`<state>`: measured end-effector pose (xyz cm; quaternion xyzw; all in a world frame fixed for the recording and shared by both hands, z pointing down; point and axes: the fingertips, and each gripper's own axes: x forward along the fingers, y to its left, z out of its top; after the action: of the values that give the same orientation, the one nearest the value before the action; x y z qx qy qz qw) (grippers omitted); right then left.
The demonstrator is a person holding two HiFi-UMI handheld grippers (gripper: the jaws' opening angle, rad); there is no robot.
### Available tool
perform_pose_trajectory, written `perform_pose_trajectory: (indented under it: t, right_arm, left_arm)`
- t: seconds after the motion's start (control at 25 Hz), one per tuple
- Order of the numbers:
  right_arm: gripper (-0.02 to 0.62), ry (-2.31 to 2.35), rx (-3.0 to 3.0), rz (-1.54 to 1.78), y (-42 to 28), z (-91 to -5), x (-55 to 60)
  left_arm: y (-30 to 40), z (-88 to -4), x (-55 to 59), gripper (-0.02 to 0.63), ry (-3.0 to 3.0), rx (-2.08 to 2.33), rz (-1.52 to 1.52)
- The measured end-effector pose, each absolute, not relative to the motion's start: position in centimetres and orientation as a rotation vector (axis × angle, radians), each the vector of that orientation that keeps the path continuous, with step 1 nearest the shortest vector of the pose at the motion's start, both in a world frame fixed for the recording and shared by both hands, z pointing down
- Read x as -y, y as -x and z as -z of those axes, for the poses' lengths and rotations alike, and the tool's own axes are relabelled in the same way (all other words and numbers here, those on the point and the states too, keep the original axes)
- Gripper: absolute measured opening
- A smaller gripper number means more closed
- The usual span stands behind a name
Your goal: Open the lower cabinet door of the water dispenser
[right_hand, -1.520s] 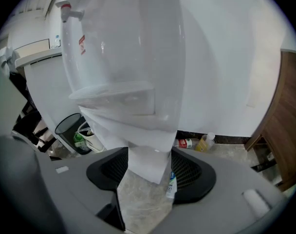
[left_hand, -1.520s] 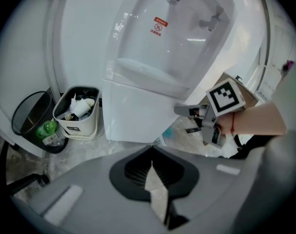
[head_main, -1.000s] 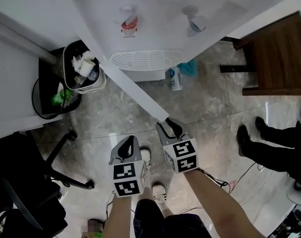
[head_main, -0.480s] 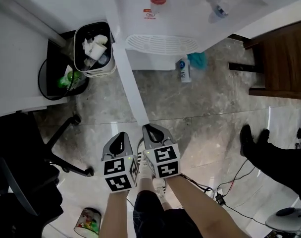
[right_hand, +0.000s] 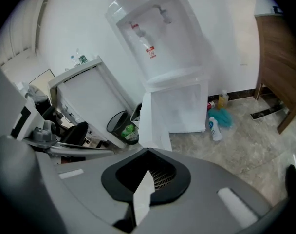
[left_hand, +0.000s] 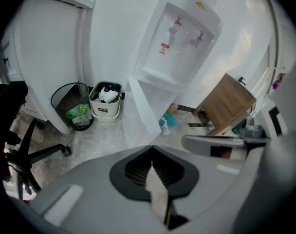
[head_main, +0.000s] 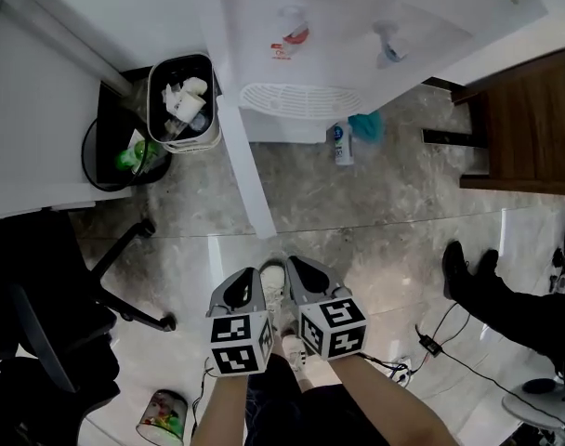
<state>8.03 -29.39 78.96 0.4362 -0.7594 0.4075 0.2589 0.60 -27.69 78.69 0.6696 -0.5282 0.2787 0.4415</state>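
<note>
The white water dispenser (head_main: 338, 35) stands at the top of the head view, with a red tap and a blue tap above a drip grille. Its lower cabinet door (head_main: 248, 170) stands swung out and shows edge-on as a white strip towards me. From the right gripper view I see the door (right_hand: 155, 118) beside the bare white cabinet inside (right_hand: 182, 106). Both grippers hang side by side above the floor, well short of the door's free edge. My left gripper (head_main: 250, 273) (left_hand: 152, 148) is shut and empty. Beside it, the right gripper (head_main: 294, 262) (right_hand: 148, 150) is also shut on nothing.
A white bin (head_main: 183, 100) full of rubbish and a black wire basket (head_main: 111, 151) stand left of the dispenser. A bottle (head_main: 342, 143) and a teal cloth lie by its base. Wooden furniture (head_main: 529, 124) stands at right, an office chair (head_main: 50, 314) at left, a person's legs (head_main: 496, 291) and cables at lower right.
A second ago the right gripper stood at the door's free edge; it has since come off it. The door now stands wider open, and both grippers are nearer my body.
</note>
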Motion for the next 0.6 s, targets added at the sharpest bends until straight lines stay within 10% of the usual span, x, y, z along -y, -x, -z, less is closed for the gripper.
perform_pose_trajectory:
  t: [0.6]
  right_arm:
    - [-0.006, -1.217, 2.031, -1.119, -11.8, -72.0, 25.1]
  left_arm:
    - [-3.8, -72.0, 24.8, 0.007, -1.702, 1.266, -0.718]
